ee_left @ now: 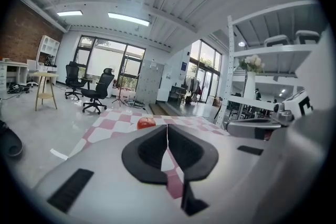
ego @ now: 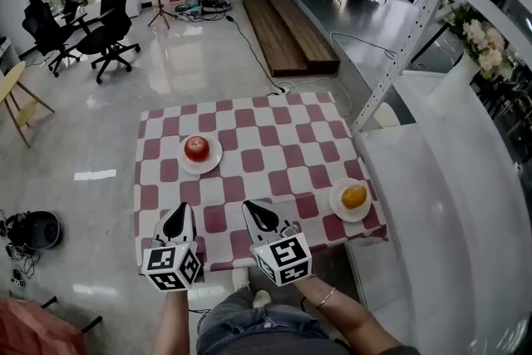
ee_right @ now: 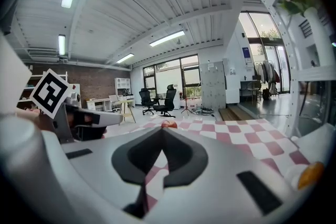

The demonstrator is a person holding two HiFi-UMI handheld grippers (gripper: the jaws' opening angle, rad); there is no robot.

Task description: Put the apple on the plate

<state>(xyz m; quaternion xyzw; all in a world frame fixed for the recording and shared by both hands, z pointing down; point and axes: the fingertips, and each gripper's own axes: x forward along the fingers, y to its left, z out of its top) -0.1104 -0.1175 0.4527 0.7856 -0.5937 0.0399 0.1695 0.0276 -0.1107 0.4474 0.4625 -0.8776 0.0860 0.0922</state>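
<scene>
A red apple [ego: 197,148] rests on a white plate [ego: 184,163] on the left half of the red-and-white checkered table [ego: 274,141]. My left gripper [ego: 180,209] hovers over the table's near edge, short of the apple, shut with nothing between its jaws. My right gripper [ego: 252,206] is beside it, also shut and empty. In the left gripper view the apple [ee_left: 146,123] lies just beyond the closed left gripper [ee_left: 167,126]. In the right gripper view the apple [ee_right: 168,124] peeks above the closed right gripper [ee_right: 161,130].
An orange [ego: 354,195] lies on a second white plate [ego: 339,209] at the table's near right corner. A white shelf unit [ego: 432,170] with a vase of flowers [ego: 478,41] stands close on the right. Office chairs [ego: 112,21] stand far back left.
</scene>
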